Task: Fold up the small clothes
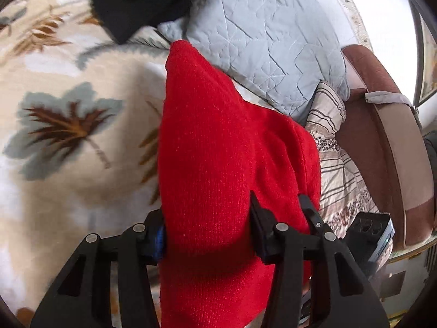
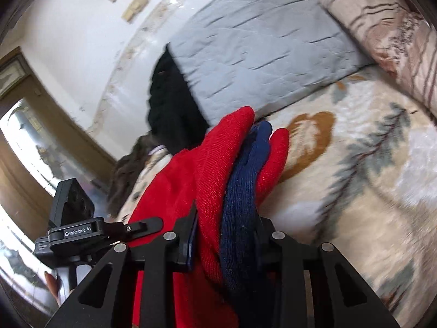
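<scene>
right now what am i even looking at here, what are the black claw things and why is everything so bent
Each picture comes from a fisheye camera mounted on a hand-held two-finger gripper, looking along its fingers; the lens bends the room. A person holds one in each hand. The left gripper is closed on a red knit garment. The right gripper pinches the same red knit together with a navy blue layer. Below lies a cream blanket with a leaf pattern, with a grey quilted pillow, a striped pillow and something black behind. In the right view, the other gripper's body shows at the left.
</scene>
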{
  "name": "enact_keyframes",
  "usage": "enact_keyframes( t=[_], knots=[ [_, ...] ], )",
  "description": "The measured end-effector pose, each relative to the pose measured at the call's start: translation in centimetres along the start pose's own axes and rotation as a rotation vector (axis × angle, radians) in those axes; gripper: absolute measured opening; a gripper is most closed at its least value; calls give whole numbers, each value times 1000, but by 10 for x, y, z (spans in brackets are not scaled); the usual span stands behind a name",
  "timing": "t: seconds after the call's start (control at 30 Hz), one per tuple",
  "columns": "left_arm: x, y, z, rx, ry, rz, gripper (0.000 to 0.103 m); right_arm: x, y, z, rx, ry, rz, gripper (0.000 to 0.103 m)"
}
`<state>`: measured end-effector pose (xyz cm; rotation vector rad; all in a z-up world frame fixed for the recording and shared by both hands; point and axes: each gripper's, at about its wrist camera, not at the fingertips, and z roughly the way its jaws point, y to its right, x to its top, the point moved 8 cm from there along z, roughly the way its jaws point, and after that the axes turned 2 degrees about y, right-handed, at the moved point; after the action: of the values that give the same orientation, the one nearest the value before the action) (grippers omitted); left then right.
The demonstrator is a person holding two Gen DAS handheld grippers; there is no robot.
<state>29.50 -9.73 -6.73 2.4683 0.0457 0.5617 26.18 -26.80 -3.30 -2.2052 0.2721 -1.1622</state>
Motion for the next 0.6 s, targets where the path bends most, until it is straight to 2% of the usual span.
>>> enact_keyframes(
  t=[0.17,0.3,0.37,0.4,0.43,0.5,0.6],
  knots=[
    [-19,-37,-16,35,-18,-27,48,-38,-21,9,23,-88,29,31],
    [-49,-71,-17,7,-37,-82,50,-70,-29,12,18,-173,21,31],
    [-56,-82,-11,5,-27,-89,57,-83,-21,15,-20,-204,28,32],
    [-59,-90,-8,-16,-20,-123,63,-90,-11,18,-73,-226,34,34],
    [-59,-92,-9,-38,-33,-155,63,-94,-4,20,-99,-241,46,37],
    [-57,-93,-18,-59,-46,-189,62,-90,-3,11,-93,-227,103,38],
    [-42,-86,-56,-19,68,-112,60,-63,-15,-14,-92,-99,97,40]
  ],
)
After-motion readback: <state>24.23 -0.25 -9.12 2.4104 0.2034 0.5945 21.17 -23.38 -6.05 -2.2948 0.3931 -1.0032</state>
